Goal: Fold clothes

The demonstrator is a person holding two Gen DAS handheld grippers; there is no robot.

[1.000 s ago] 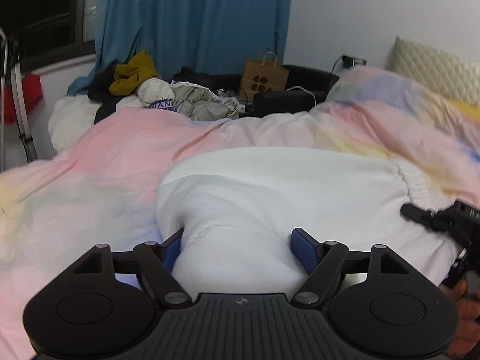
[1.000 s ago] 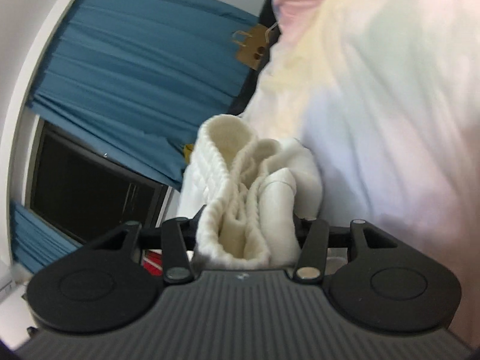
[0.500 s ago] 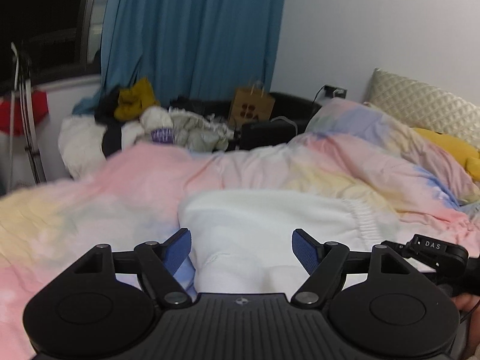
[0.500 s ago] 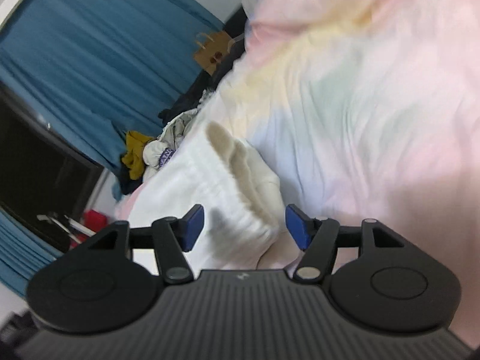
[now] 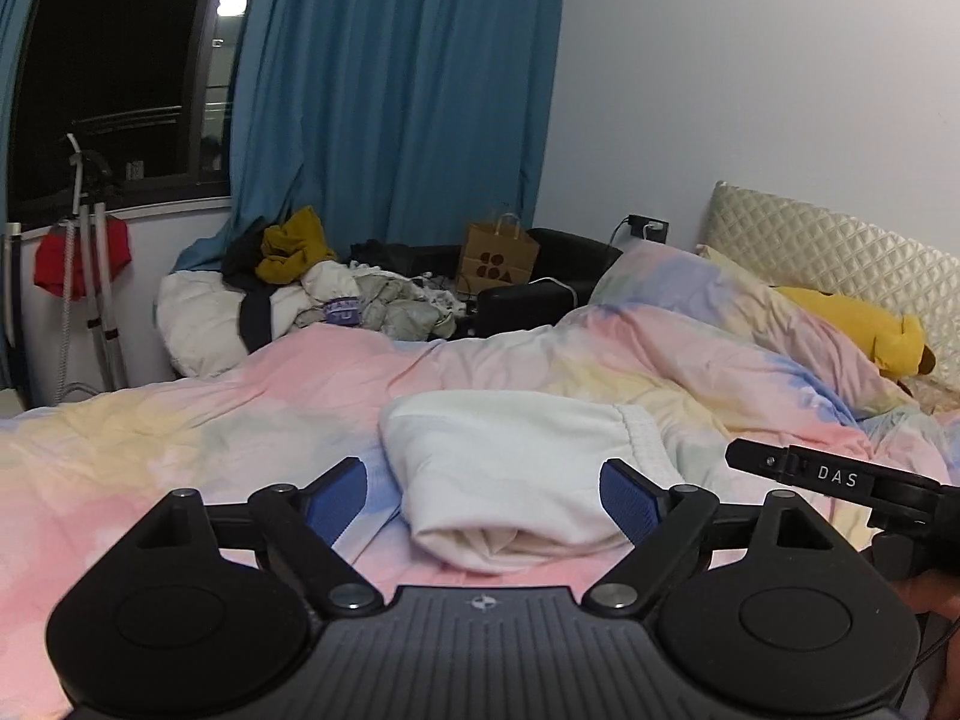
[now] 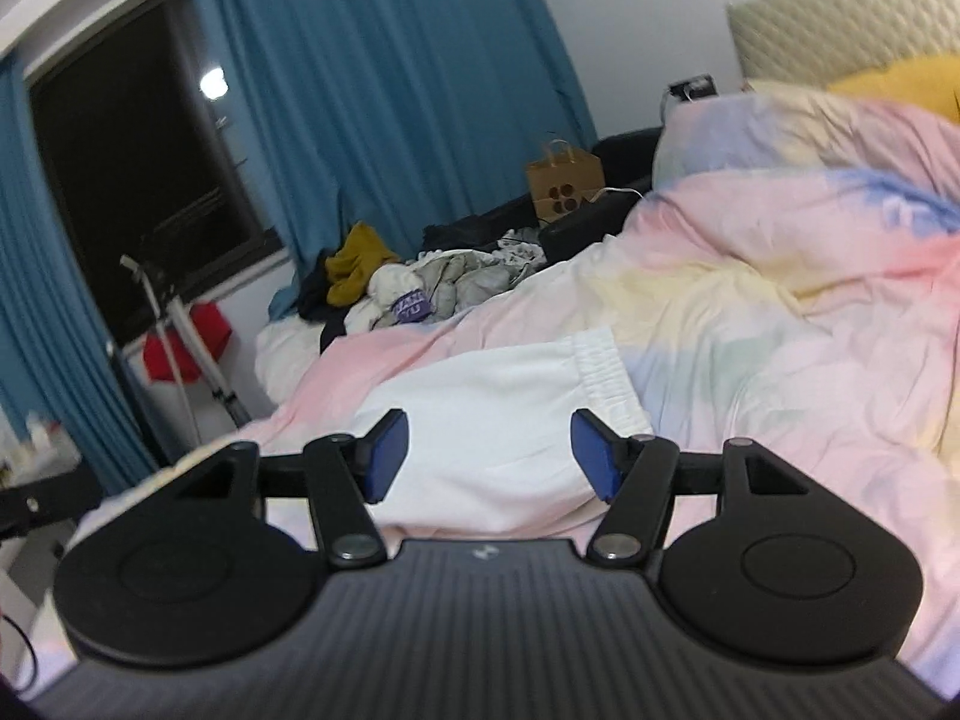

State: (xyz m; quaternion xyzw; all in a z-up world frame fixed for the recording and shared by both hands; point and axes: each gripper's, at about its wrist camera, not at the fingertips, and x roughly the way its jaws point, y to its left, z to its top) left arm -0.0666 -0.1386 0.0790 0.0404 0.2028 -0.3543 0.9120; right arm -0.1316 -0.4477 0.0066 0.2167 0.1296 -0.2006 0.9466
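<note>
My left gripper (image 5: 483, 495) & right gripper (image 6: 489, 456): fingers spread wide, holding nothing, both hovering near the white garment (image 5: 516, 462). It lies folded on the bed (image 5: 180, 438), mid-duvet, waistband at right. Fold looks done; pile (image 5: 360, 300) far left probably next.

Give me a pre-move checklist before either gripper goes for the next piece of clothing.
1. Left gripper open, holding nothing: ok.
2. Right gripper open, holding nothing: ok.
3. White garment folded and resting on the duvet: ok.
4. Garment's folded edges lined up squarely: cannot tell; near end looks bunched.
5. Unfolded clothes pile in view beyond the bed: ok.
6. Clear path to that pile: cannot tell.
</note>
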